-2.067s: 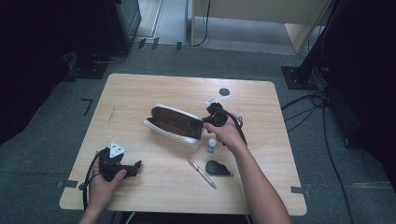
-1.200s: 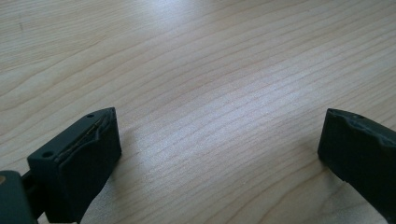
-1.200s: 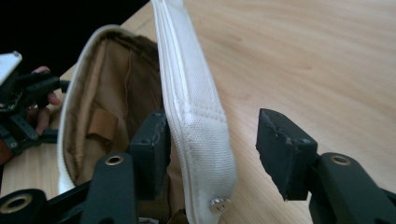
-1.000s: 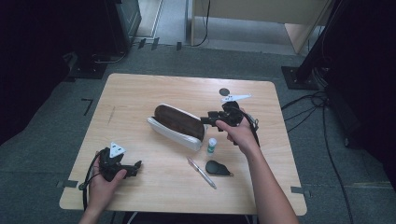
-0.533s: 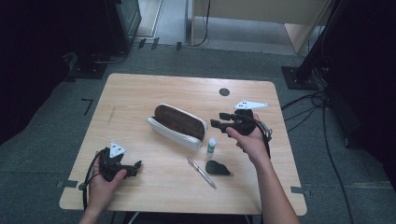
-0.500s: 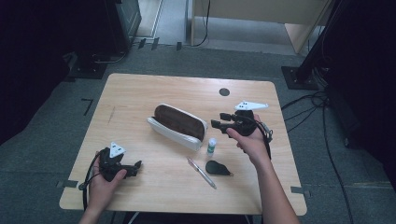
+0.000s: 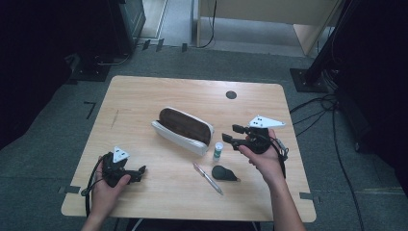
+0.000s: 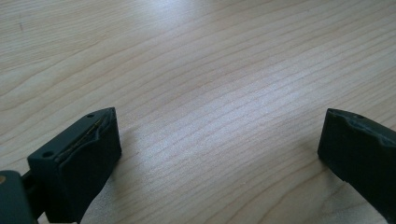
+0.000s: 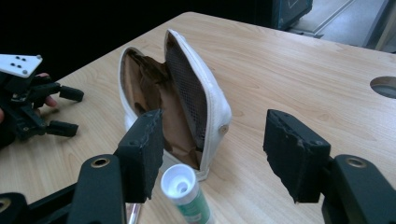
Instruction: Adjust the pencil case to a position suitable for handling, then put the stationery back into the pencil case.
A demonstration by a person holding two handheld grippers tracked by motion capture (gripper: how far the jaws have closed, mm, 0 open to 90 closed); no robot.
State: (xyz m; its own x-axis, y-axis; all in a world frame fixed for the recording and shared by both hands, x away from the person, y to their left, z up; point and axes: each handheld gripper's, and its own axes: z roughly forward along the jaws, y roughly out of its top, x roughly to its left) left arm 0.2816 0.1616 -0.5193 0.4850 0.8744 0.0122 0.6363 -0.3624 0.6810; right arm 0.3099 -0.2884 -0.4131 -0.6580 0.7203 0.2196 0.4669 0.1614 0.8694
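Note:
A white zip pouch (image 7: 183,127) with a brown lining lies open at the table's middle. In the right gripper view the pouch (image 9: 187,93) stands open just past my jaws. A small green tube with a white cap (image 7: 218,150) stands upright by its right end, and the tube (image 9: 184,191) also sits low between my jaws there. My right gripper (image 7: 230,134) hovers to the right of the tube, open and empty (image 9: 217,156); its jaws have just been opening a little. My left gripper (image 7: 141,173) rests at the front left, open over bare wood (image 8: 219,149).
A pen (image 7: 208,178) and a small black object (image 7: 223,173) lie near the front edge, below the tube. A round dark grommet (image 7: 231,95) is set in the wooden table (image 7: 144,96) at the back. Dark stands and cables surround the table.
My right gripper has drawn back to the right, from over the pouch's right end to beyond the tube, lifting slightly. The left gripper has stayed where it was.

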